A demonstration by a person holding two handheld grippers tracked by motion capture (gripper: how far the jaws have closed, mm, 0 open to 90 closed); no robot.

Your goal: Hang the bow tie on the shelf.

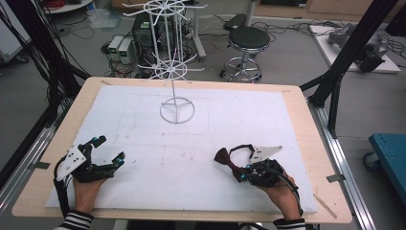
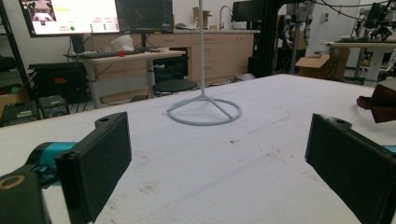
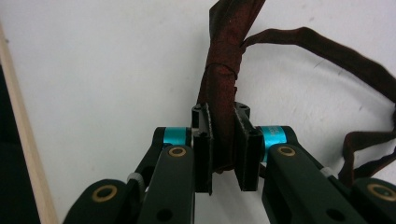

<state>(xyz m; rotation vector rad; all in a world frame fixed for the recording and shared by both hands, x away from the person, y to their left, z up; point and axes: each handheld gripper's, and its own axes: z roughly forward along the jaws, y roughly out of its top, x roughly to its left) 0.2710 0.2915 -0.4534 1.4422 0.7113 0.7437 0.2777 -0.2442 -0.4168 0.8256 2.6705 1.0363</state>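
Observation:
A dark red bow tie (image 1: 224, 157) with a thin strap lies on the white foam board (image 1: 143, 143) at the front right. My right gripper (image 1: 242, 176) is shut on one wing of it. In the right gripper view the pads (image 3: 203, 144) press on the bow tie (image 3: 224, 70) just below its knot, and the strap loops off to the right. My left gripper (image 1: 109, 149) rests at the front left, open, with nothing between its jaws. In the left gripper view the left gripper (image 2: 219, 140) faces the rack, and the bow tie (image 2: 380, 103) shows at the right edge.
A white wire display rack (image 1: 177, 110) stands on a ring base at the middle back of the board; its ring base (image 2: 204, 110) also appears in the left gripper view. The wooden table rim (image 1: 316, 143) borders the board. A stool (image 1: 248, 40) and equipment sit on the floor behind.

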